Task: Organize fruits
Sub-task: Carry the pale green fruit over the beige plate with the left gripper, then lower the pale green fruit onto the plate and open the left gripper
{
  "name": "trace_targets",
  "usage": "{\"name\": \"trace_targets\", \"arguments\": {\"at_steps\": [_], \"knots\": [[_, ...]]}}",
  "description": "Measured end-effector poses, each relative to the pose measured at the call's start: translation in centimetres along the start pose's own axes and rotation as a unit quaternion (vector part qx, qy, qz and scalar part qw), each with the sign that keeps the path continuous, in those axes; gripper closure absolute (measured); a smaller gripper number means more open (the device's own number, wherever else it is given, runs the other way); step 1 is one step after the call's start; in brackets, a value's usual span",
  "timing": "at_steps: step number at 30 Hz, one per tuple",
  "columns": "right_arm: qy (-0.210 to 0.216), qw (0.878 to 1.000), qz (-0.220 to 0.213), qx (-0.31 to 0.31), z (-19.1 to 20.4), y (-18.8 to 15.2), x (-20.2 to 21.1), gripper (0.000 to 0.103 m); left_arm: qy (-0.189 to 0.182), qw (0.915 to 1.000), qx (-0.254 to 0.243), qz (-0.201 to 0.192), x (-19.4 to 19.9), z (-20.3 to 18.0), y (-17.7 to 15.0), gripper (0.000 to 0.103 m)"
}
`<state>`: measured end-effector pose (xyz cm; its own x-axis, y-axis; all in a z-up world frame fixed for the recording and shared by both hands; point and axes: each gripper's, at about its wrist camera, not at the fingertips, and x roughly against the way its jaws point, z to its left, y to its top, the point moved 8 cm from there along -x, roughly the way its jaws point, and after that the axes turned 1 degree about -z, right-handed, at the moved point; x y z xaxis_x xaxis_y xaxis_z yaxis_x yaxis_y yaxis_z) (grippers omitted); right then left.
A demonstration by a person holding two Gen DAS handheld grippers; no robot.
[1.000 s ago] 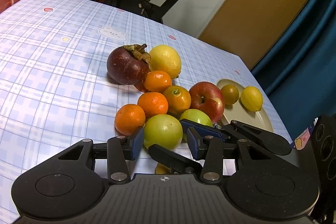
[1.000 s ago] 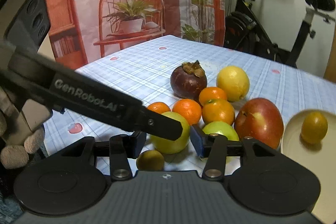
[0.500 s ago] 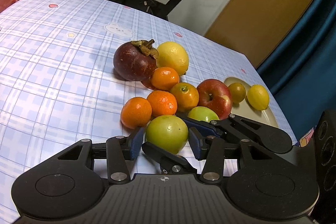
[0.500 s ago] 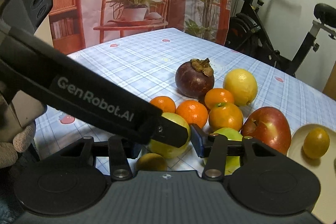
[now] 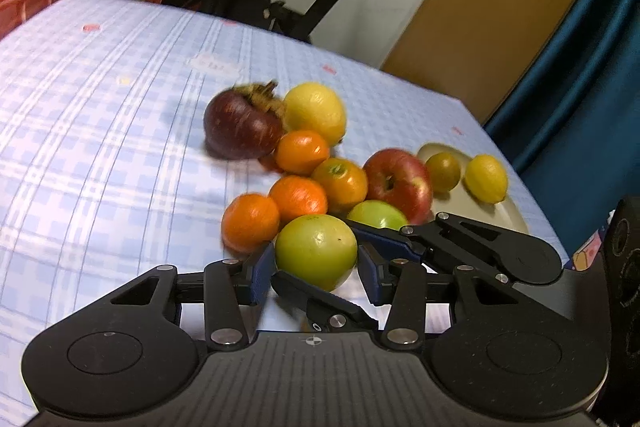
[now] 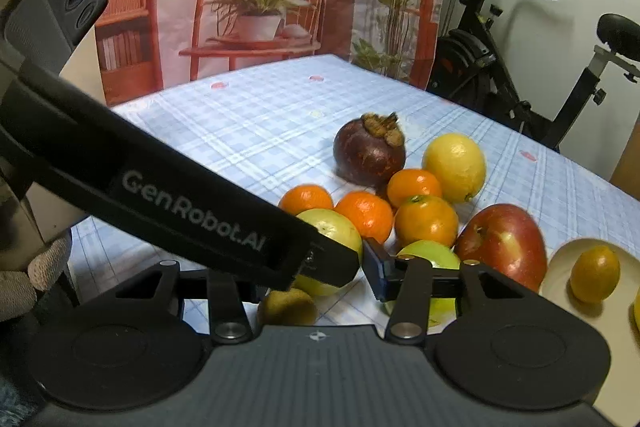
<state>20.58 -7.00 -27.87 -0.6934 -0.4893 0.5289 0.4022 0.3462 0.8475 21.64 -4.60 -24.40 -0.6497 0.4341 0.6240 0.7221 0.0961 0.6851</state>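
Two grippers crowd one green fruit (image 5: pixel 316 251) at the near edge of the pile on the checked tablecloth (image 5: pixel 100 147). The left gripper (image 5: pixel 316 265) has it between its blue pads, narrowly set and seemingly pressing its sides, after closing a touch. The right gripper (image 6: pixel 314 265), whose jaws have just been closing, straddles the same fruit. The left gripper's arm crosses its view and hides one pad, so I cannot tell if it grips.

A second green fruit (image 5: pixel 376 215) sits just behind, touching a red apple (image 5: pixel 400 179). Four oranges (image 5: pixel 298 197) cluster beside them, then a mangosteen (image 5: pixel 240 127) and a lemon (image 5: pixel 316 107). A plate (image 5: pixel 516 215) beyond the apple holds two small yellowish fruits. A small brownish fruit (image 6: pixel 288 307) lies under the right gripper.
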Motion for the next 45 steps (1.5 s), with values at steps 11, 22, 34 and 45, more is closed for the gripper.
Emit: {"name": "trace_targets", "arguments": {"at_steps": [11,22,34,45], "knots": [[-0.031,0.996,-0.067,-0.049,-3.0,1.8,3.7,0.054,-0.024,0.9967,-0.074,-0.020,0.2,-4.4,3.3,0.055],[-0.099,0.978,-0.101,-0.156,-10.5,0.9,7.6,0.054,-0.060,0.9857,-0.157,0.011,-4.9,-11.4,5.3,0.054],[-0.101,0.958,-0.069,-0.259,-16.7,-1.8,6.8,0.054,-0.044,0.9810,-0.177,0.067,-11.1,-13.3,4.6,0.054],[-0.109,0.955,-0.049,-0.273,-17.9,-3.0,5.6,0.054,-0.040,0.9819,-0.168,0.078,-13.8,-13.4,5.4,0.054]]}}
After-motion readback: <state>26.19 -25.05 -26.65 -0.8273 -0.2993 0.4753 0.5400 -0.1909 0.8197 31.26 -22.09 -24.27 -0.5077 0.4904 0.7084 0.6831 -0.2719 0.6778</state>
